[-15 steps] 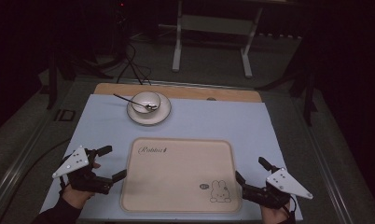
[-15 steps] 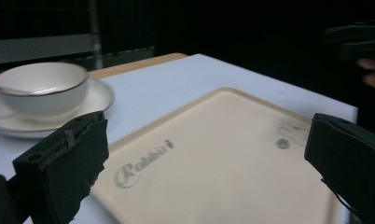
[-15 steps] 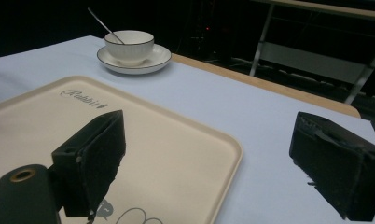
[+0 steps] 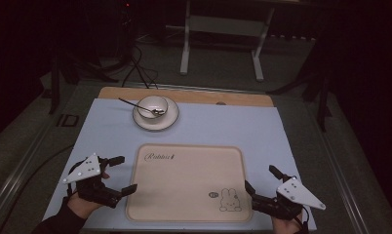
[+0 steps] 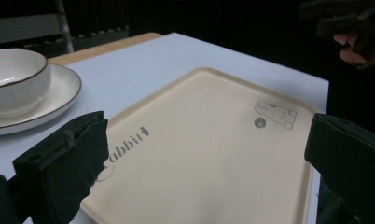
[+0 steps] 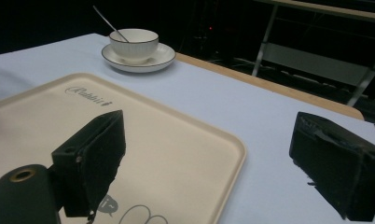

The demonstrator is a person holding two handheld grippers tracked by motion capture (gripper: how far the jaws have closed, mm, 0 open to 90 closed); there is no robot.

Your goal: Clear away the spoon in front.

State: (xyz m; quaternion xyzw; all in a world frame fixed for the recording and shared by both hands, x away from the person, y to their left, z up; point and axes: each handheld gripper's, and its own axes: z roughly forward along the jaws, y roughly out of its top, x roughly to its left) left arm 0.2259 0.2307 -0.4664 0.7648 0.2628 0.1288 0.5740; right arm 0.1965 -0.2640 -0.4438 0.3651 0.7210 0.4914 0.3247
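A beige tray [image 4: 186,180] with a rabbit print lies bare at the table's near middle. My left gripper [image 4: 127,173] sits at its left edge, open, with nothing between the jaws. At the tray's right edge, my right gripper [image 4: 260,178] is also open and holds nothing. In the left gripper view the gripper [image 5: 204,154] frames the tray [image 5: 209,130], with the other hand [image 5: 358,46] beyond it. In the right gripper view the gripper [image 6: 213,163] spans the tray's corner [image 6: 232,144].
A white bowl [image 4: 152,106] on a saucer [image 4: 170,119] stands at the far middle, with a spoon [image 4: 130,103] leaning in it. The pale blue cloth [image 4: 243,126] covers the table. A wooden strip [image 4: 233,97] runs along its far edge.
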